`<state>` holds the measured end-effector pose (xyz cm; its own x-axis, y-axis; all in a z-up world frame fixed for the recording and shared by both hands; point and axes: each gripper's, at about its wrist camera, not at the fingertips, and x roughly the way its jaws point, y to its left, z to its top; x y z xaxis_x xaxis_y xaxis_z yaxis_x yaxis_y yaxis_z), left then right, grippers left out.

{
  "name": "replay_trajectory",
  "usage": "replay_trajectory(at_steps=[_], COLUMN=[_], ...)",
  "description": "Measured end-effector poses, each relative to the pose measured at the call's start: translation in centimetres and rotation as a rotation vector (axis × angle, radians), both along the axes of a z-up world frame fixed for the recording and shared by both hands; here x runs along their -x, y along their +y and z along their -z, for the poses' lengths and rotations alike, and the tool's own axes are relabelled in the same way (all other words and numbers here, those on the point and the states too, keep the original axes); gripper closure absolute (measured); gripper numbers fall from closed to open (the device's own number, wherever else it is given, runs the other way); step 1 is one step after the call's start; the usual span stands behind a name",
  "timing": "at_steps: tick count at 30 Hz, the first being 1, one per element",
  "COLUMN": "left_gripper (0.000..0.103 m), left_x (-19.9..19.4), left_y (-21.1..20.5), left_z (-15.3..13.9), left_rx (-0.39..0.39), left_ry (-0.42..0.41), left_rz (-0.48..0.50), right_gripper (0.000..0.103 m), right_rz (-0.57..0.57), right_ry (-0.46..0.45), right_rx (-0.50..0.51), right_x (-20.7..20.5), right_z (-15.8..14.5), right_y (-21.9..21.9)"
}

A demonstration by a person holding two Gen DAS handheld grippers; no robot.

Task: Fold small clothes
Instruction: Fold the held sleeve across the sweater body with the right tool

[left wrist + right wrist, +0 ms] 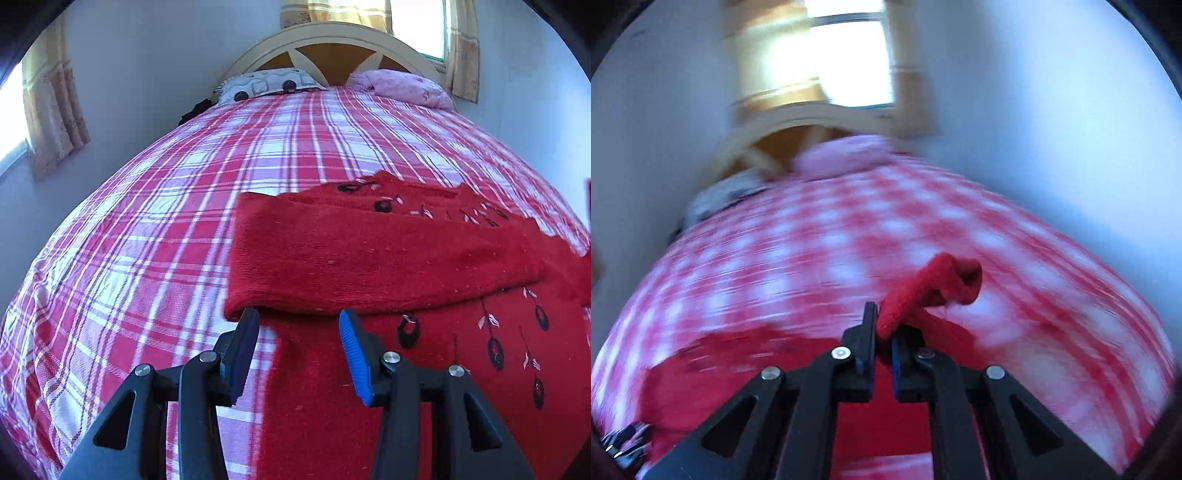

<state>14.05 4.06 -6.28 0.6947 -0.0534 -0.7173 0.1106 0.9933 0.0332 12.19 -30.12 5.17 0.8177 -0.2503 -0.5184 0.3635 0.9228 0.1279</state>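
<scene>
A small red knit sweater [424,332] with dark embroidered drops lies on the red-and-white plaid bedspread [184,184]. One sleeve [369,258] is folded across its body. My left gripper [299,317] is open and empty, its fingers just at the sleeve's near edge. In the blurred right wrist view, my right gripper [884,328] is shut on the other red sleeve [931,288] and holds its cuff up above the bed; the sweater's body [738,369] lies below at the left.
A patterned pillow [266,86] and a pink pillow [402,86] lie at the cream headboard [332,37]. Curtained windows are at the left and behind the bed. The wall runs close along the bed's right side.
</scene>
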Motion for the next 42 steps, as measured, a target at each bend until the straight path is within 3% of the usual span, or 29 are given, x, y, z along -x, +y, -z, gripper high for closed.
replay_trajectory(at_steps=[3,6,10,13,14,16,17,18,20,24,27,31,33,36,40,42], left_gripper=[0.056,0.056,0.056,0.056,0.056,0.056,0.056,0.056,0.056,0.056,0.056,0.056,0.056,0.056,0.056,0.056], left_x=[0.1,0.0,0.0,-0.1,-0.2,-0.4,-0.5,-0.6,-0.9,-1.4,-1.8,-3.1,-3.8,-4.9,-6.6,-7.4], left_y=[2.1,4.8,8.5,10.8,11.2,11.9,11.9,12.0,11.8,10.6,9.5,7.8,6.2,3.9,0.7,0.1], left_z=[-0.3,-0.2,0.3,0.9,1.1,1.5,1.7,1.7,1.7,0.8,0.3,-1.1,-1.9,-2.4,-1.3,-0.4], left_rx=[0.001,-0.001,0.004,0.009,0.012,0.020,0.021,0.027,0.046,0.052,0.035,0.080,0.101,0.100,0.027,0.024], left_ry=[-0.014,-0.020,-0.016,-0.002,0.003,0.012,0.016,0.019,0.020,0.005,-0.012,-0.021,-0.030,-0.029,0.004,0.039], left_rz=[-0.037,-0.091,-0.166,-0.204,-0.210,-0.217,-0.218,-0.218,-0.212,-0.182,-0.154,-0.099,-0.064,-0.030,-0.036,-0.056], right_gripper=[0.094,0.094,0.094,0.091,0.088,0.068,0.044,0.023,0.017,0.022,0.025,0.026,0.045,0.059,0.057,0.033], right_rz=[-0.220,-0.420,-0.561,-0.649,-0.677,-0.711,-0.740,-0.767,-0.773,-0.715,-0.578,-0.332,-0.195,-0.101,-0.128,-0.130], right_ry=[0.001,0.033,0.093,0.139,0.158,0.218,0.250,0.256,0.223,0.099,0.074,0.085,0.122,0.172,0.211,0.209], right_rx=[-0.010,-0.025,-0.018,0.043,0.048,0.048,0.016,-0.026,-0.073,-0.129,-0.099,-0.065,-0.088,-0.124,-0.098,-0.121], right_x=[-3.8,-7.2,-9.8,-11.5,-11.8,-12.4,-12.5,-12.4,-11.5,-8.4,-6.7,-4.6,-3.6,-3.6,-5.0,-6.0], right_z=[-0.2,2.2,7.1,11.2,12.0,13.4,13.9,14.0,13.3,9.9,8.1,7.1,7.4,8.1,8.5,9.0], right_y=[8.4,17.5,25.1,30.0,30.8,32.2,32.2,31.9,31.0,25.9,20.2,9.8,4.6,0.5,1.1,0.9])
